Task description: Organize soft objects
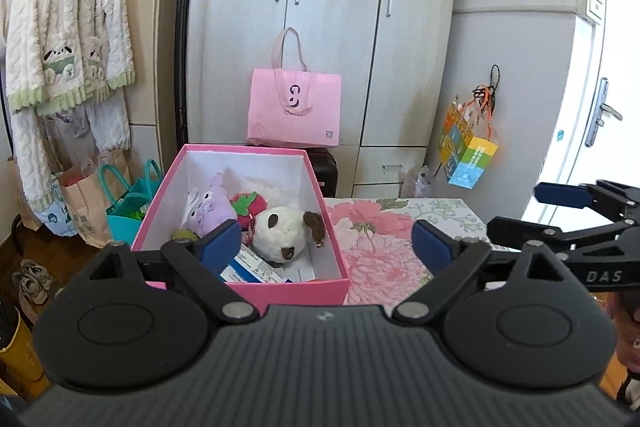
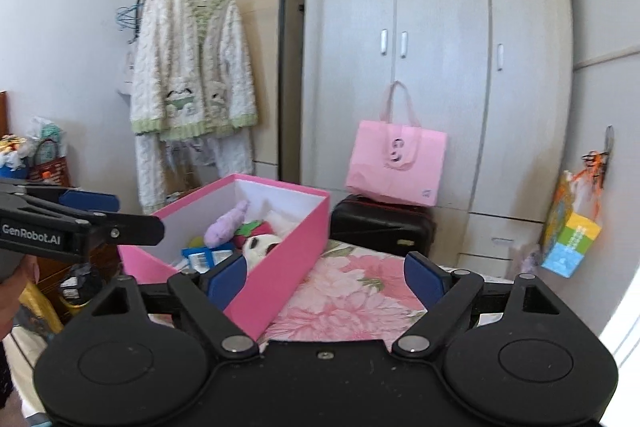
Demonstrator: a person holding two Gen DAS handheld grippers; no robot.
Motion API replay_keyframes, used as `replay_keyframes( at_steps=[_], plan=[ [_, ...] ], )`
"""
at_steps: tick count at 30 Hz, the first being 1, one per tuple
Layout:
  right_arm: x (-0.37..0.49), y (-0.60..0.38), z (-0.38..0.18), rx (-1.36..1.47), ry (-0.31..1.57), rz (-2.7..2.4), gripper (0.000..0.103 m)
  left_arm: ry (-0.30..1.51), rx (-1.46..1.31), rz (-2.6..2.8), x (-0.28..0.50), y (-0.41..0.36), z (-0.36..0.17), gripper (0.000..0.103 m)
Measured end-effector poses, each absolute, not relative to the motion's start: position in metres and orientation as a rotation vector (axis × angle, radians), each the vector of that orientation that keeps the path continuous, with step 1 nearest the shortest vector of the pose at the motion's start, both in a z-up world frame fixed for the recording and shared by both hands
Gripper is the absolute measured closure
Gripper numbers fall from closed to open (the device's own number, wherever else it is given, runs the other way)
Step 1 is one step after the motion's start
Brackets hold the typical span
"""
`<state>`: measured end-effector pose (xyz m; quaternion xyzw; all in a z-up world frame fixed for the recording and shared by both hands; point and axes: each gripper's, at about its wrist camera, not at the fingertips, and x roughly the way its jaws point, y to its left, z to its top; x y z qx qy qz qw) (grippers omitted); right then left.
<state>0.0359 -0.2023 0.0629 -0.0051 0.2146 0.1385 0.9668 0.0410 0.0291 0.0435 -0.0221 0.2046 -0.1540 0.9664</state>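
A pink box (image 1: 338,289) with a white inside stands on the floral bedspread (image 1: 380,247). In it lie a purple plush (image 1: 208,209), a red strawberry plush (image 1: 250,205), a white-and-brown dog plush (image 1: 286,231) and a blue-white packet (image 1: 256,271). My left gripper (image 1: 326,239) is open and empty, above the box's near edge. My right gripper (image 2: 326,277) is open and empty, to the right of the box (image 2: 288,259), over the bedspread (image 2: 348,299). The purple plush (image 2: 228,223) and dog plush (image 2: 260,245) show there too.
A pink tote bag (image 1: 294,107) sits on a black suitcase (image 2: 380,227) before the white wardrobe (image 1: 332,7). A fluffy robe (image 1: 64,27) hangs on a rack at the left, with bags (image 1: 124,203) on the floor below. A colourful bag (image 1: 468,151) hangs at the right.
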Motion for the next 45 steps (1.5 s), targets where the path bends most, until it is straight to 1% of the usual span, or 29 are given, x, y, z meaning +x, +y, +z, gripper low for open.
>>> replay_keyframes(
  at_steps=[2, 5, 8, 15, 20, 24, 30, 36, 45],
  plan=[
    [0.036, -0.205, 0.064, 0.013, 0.435, 0.274, 0.006, 0.406, -0.029, -0.275, 0.040, 0.027, 0.044, 0.002],
    [0.038, -0.205, 0.062, 0.037, 0.456, 0.267, 0.006, 0.392, 0.011, -0.221, 0.039, 0.021, 0.043, 0.002],
    [0.042, -0.204, 0.059, 0.059, 0.489, 0.234, 0.000, 0.386, 0.044, -0.193, 0.039, 0.016, 0.044, 0.001],
    [0.042, -0.203, 0.057, 0.056, 0.562, 0.138, 0.000, 0.425, 0.054, -0.195, 0.048, 0.010, 0.043, 0.000],
    [0.038, -0.206, 0.058, 0.083, 0.549, 0.049, 0.000, 0.473, 0.035, -0.168, 0.047, 0.010, 0.051, 0.000],
    [0.033, -0.204, 0.058, 0.061, 0.544, 0.021, 0.000, 0.456, -0.041, -0.214, 0.035, 0.020, 0.052, 0.000],
    [0.023, -0.209, 0.057, 0.069, 0.544, -0.067, 0.000, 0.408, 0.025, -0.139, 0.024, 0.014, 0.051, 0.000],
    [0.016, -0.218, 0.052, 0.121, 0.578, -0.092, 0.000, 0.442, 0.024, -0.139, 0.030, 0.013, 0.044, 0.000],
    [0.005, -0.217, 0.052, 0.089, 0.565, -0.121, 0.000, 0.477, 0.045, -0.132, 0.026, 0.011, 0.035, 0.000]
  ],
)
